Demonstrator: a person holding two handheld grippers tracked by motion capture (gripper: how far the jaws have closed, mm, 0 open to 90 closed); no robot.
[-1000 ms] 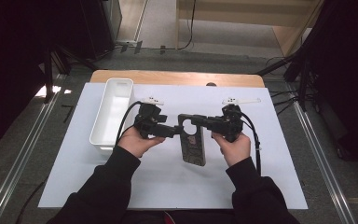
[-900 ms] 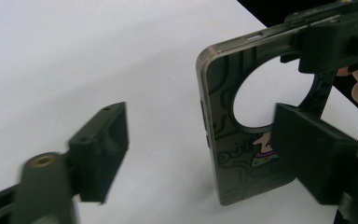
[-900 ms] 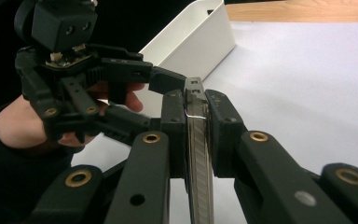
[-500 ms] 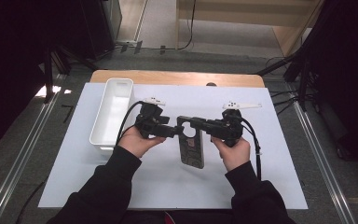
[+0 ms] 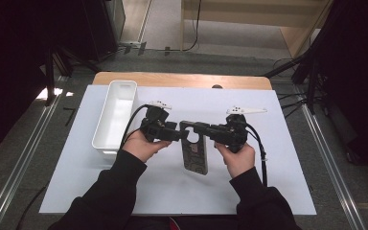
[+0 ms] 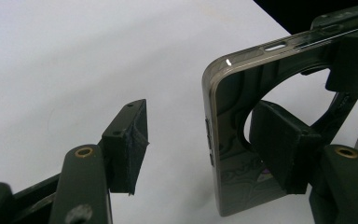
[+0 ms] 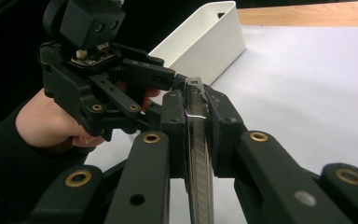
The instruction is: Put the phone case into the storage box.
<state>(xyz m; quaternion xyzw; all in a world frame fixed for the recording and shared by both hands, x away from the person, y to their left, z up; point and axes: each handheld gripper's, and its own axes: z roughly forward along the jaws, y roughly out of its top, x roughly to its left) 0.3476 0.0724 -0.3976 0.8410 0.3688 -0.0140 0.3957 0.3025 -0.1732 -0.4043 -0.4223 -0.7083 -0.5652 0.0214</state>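
A dark, see-through phone case (image 5: 195, 155) hangs above the white mat, its top end between the two grippers. My right gripper (image 7: 196, 109) is shut on the case (image 7: 199, 154), which stands edge-on between its pads; from above, the right gripper (image 5: 212, 130) comes in from the right. My left gripper (image 6: 205, 144) is open and its jaws have just been closing. The case's side wall (image 6: 213, 126) stands between them. One of its pads (image 6: 127, 140) is clear of the wall, and the other pad (image 6: 282, 140) shows through the round camera opening. From above, the left gripper (image 5: 181, 133) meets the case from the left.
A long white bin (image 5: 117, 115) lies on the mat's left side, close behind the left hand. The white mat (image 5: 278, 158) covers a wooden table (image 5: 182, 79). Dark floor and metal rails surround the table.
The left gripper's jaws have drawn closer together around the case's top end. Both hands and the case stay almost where they were.
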